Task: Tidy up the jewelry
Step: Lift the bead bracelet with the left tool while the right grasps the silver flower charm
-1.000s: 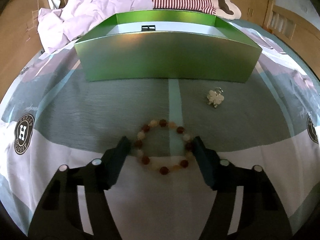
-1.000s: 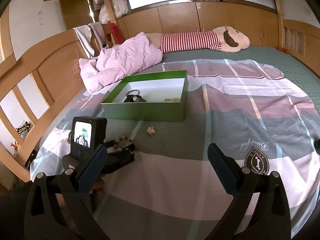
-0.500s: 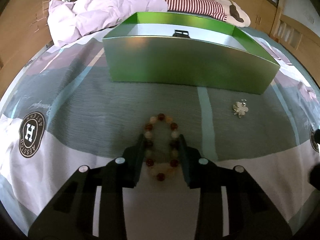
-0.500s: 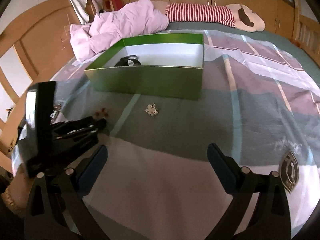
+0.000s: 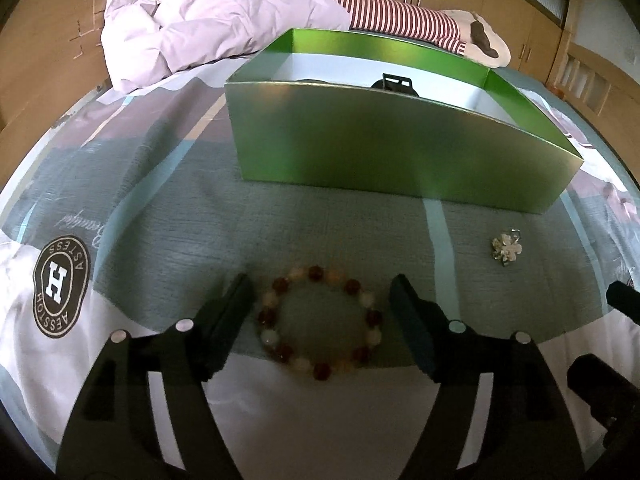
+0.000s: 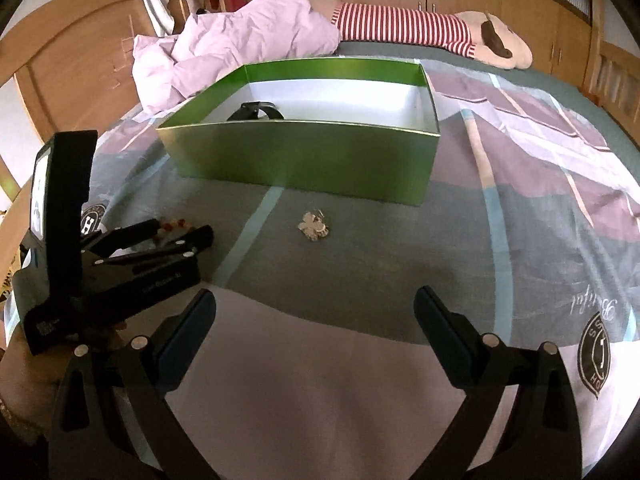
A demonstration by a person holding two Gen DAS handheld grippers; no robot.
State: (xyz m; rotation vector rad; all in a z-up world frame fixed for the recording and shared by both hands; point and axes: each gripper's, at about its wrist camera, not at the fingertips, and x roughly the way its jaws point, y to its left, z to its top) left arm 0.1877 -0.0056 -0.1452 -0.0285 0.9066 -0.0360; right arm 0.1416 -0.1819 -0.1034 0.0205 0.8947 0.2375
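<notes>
A bead bracelet (image 5: 320,322) of red and pale beads lies in a round loop on the bedspread. My left gripper (image 5: 320,292) is open, its fingers to either side of the bracelet and apart from it. It also shows in the right wrist view (image 6: 176,236), with a few beads (image 6: 173,224) visible between the fingers. A small pale flower charm (image 5: 507,249) lies to the right, also seen from the right wrist (image 6: 314,227). The green box (image 5: 400,148) stands behind, a black item (image 6: 256,111) inside. My right gripper (image 6: 314,312) is open and empty.
A pink quilt (image 6: 240,48) and a striped plush toy (image 6: 420,32) lie behind the box. A wooden bed frame (image 6: 72,64) rises at the left. The bedspread carries round logo patches (image 5: 60,286).
My left gripper squeezed the bracelet into a narrow oval half a second ago, then opened; the bracelet lies round again. The right gripper moved lower and closer to the charm.
</notes>
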